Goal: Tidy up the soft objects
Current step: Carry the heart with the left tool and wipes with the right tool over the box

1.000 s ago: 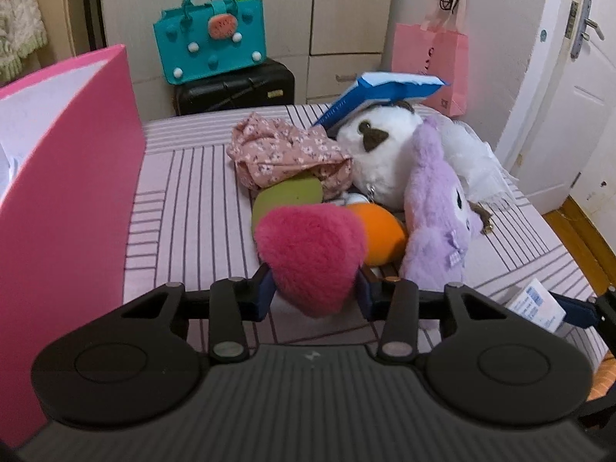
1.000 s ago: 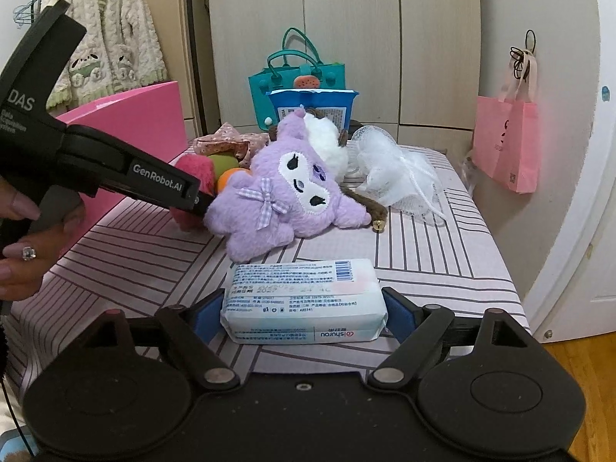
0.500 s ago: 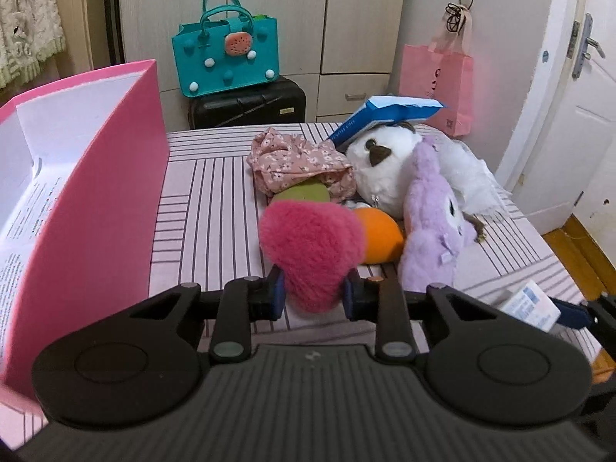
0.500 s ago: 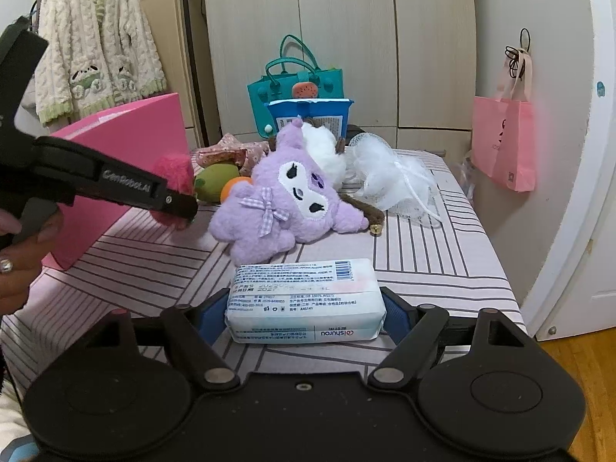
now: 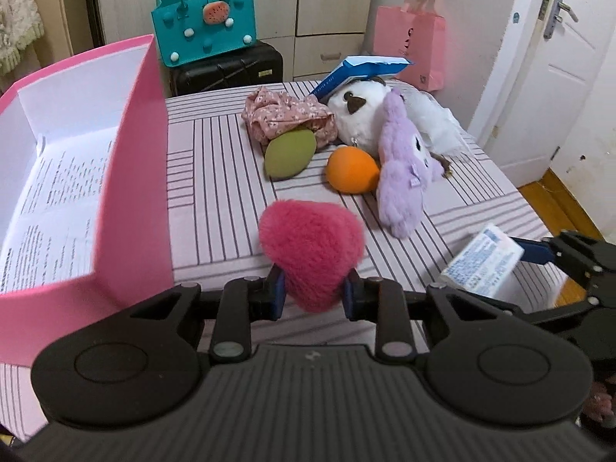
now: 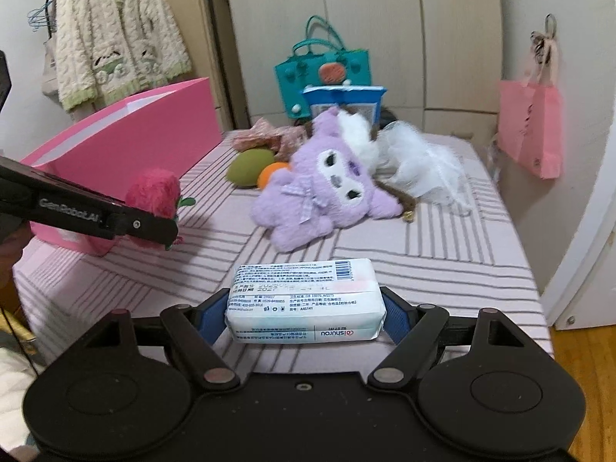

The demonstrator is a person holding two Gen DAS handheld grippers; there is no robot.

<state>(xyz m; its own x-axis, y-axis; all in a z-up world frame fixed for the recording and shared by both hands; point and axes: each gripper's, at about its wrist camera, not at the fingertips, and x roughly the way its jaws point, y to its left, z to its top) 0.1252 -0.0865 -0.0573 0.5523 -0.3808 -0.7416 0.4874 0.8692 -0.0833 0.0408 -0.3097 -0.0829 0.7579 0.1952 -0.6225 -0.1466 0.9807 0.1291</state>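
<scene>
The fluffy heart (image 5: 311, 248) is deep pink; the box (image 5: 131, 177) bright pink outside, white within; the bedcover (image 5: 223, 161) pale pink with dark stripes; the plush (image 6: 327, 188) lilac; the tissue pack (image 6: 304, 300) white; the handbag (image 5: 204, 27) teal; the crumpled cloth (image 5: 285, 115) pink floral

Two plush animals (image 5: 400, 177), two foam eggs (image 5: 288, 154), one box (image 5: 127, 177).

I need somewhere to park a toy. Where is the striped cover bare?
Bare: the striped strip between the open pink cardboard box and the olive-green soft oval. Crowded: the far right, around the purple plush doll and white plush toy.
</scene>
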